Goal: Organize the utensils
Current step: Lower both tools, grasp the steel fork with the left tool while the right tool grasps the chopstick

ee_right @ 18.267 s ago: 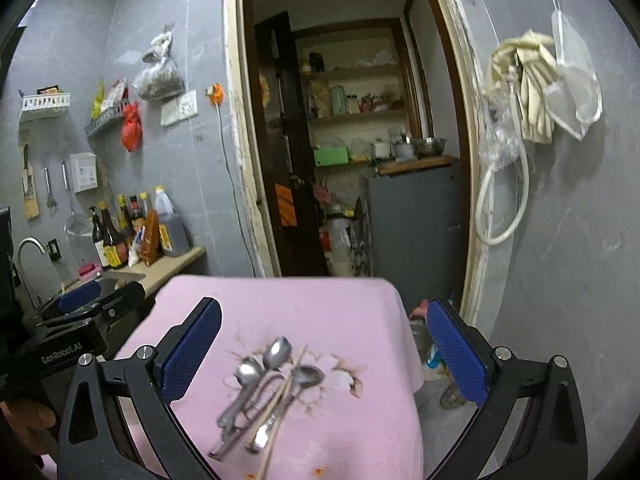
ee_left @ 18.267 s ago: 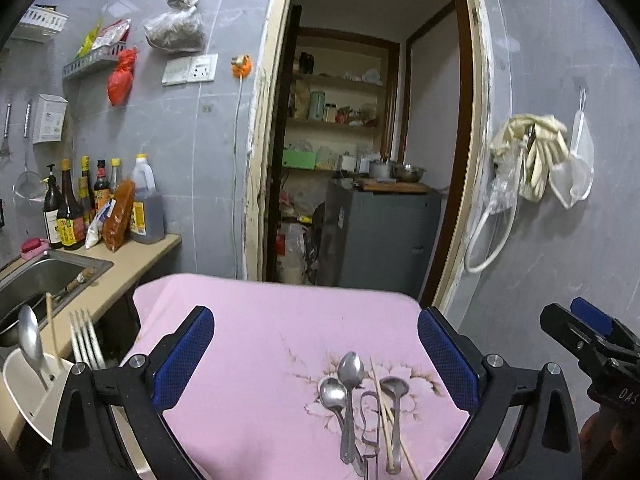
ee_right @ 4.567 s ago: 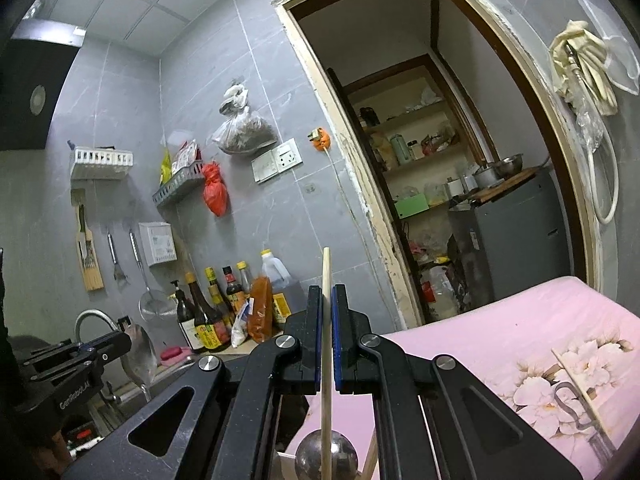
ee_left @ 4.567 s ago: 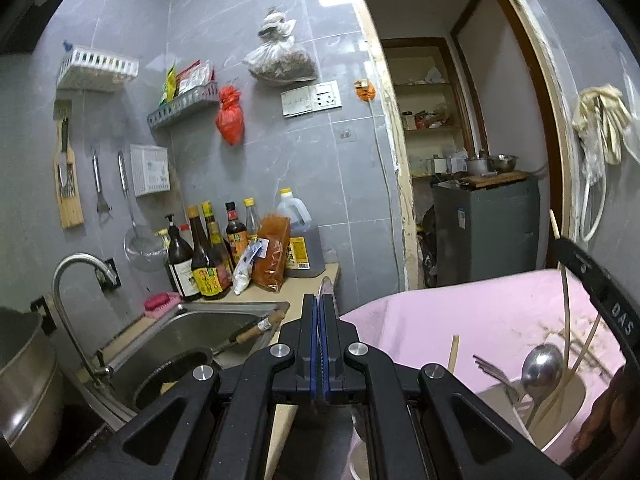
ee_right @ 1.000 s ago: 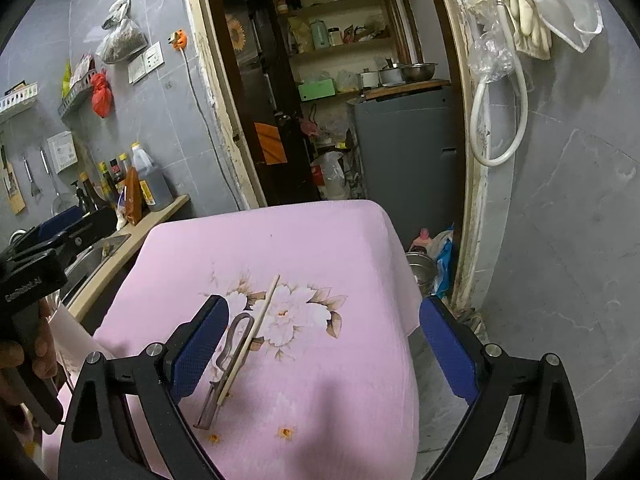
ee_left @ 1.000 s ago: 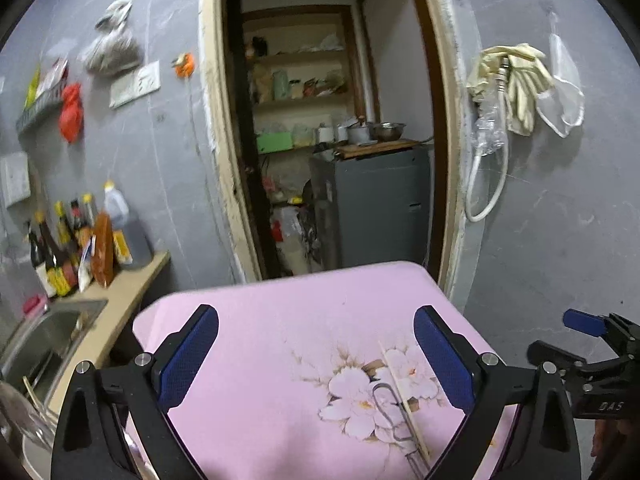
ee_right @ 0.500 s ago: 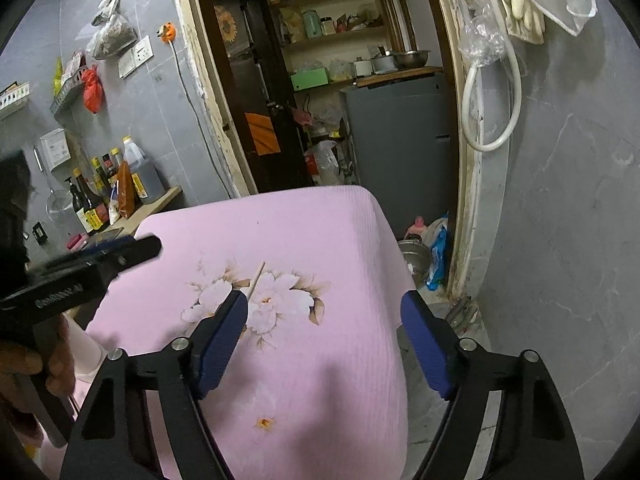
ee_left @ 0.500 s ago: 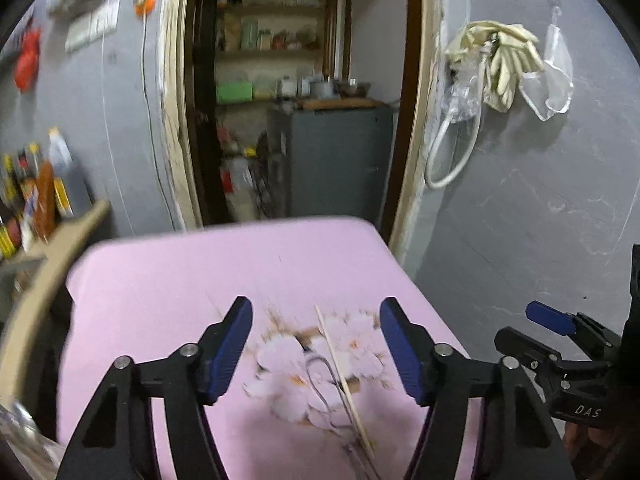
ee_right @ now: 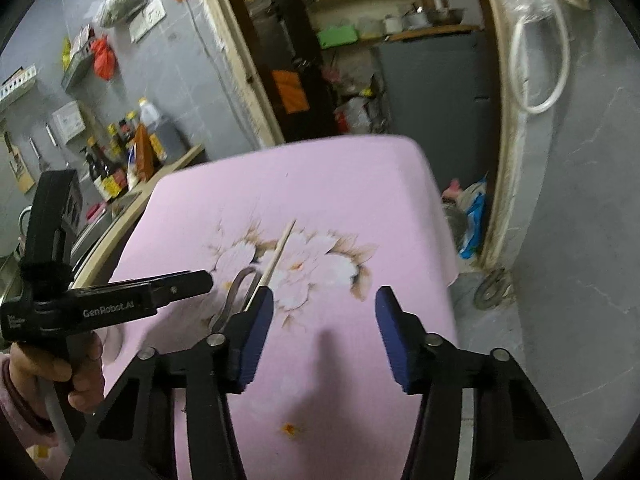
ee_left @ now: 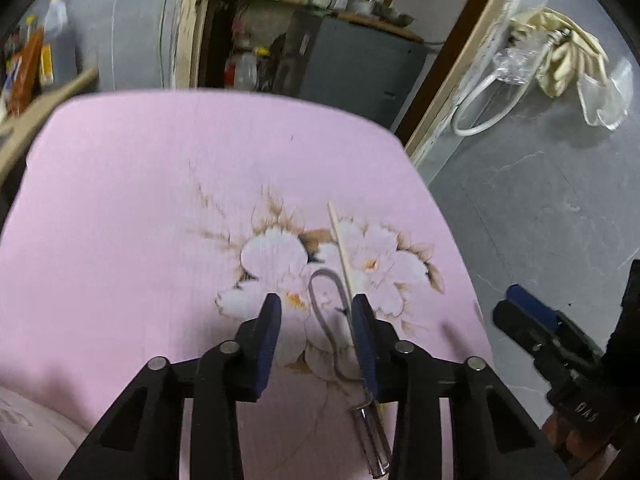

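Observation:
A metal loop-shaped utensil (ee_left: 328, 312) and one wooden chopstick (ee_left: 340, 244) lie side by side on the pink flowered cloth (ee_left: 140, 184). My left gripper (ee_left: 316, 312) is open and low over the cloth, its jaws on either side of the metal loop and near the chopstick. In the right wrist view the chopstick (ee_right: 276, 258) and the metal utensil (ee_right: 234, 292) lie left of centre. My right gripper (ee_right: 324, 304) is open and empty above the cloth, to the right of them. The left gripper also shows in the right wrist view (ee_right: 176, 284).
The cloth-covered table (ee_right: 360, 184) ends at a doorway to a storeroom with a grey cabinet (ee_right: 436, 80). A counter with several sauce bottles (ee_right: 120, 148) stands to the left. A tiled wall with a white hose (ee_right: 540, 68) is on the right.
My left gripper has dropped toward the metal utensil and chopstick and its jaws have narrowed around them. My right gripper has come lower over the cloth and narrowed slightly.

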A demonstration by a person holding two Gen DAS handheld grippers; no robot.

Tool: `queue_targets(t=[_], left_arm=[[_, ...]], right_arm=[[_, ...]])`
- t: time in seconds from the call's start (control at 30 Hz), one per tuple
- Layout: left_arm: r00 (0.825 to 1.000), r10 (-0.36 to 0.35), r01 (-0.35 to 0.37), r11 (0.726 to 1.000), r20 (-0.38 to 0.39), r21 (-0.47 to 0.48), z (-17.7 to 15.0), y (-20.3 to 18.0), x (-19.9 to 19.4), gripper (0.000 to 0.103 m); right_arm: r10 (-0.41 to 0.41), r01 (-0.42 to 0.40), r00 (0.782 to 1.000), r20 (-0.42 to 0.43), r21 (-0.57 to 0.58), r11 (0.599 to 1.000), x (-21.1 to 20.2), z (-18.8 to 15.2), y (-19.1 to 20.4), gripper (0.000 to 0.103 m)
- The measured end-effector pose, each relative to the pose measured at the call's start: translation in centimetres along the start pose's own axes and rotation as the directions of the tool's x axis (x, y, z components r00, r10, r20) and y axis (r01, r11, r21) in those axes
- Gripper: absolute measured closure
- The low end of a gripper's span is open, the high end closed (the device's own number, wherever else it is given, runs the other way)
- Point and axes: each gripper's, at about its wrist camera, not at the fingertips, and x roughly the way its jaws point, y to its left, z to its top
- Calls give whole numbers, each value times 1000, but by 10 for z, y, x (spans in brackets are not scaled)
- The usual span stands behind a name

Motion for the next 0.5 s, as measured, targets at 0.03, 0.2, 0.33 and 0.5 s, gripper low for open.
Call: queue_targets(t=[0.03,0.2,0.33,0.5], left_arm=[[1000,-6,6,1000,-11,-12,0,3,3,73],[998,-37,35,998,-51,-48,2,12,15,80],[996,-66,62,995,-60,-79,6,17,21,84],[991,-105,94,988,-80,-124,10,22,32,89]], right_arm=[[6,-6,1000,-8,0,1000,4,0,1,58],[27,-28,998,-54,-13,1000,30,3,6,66],[52,-54,995,-83,-13,998,49,11,9,69],[73,-75,990,-122,-11,997,74,24,13,72]])
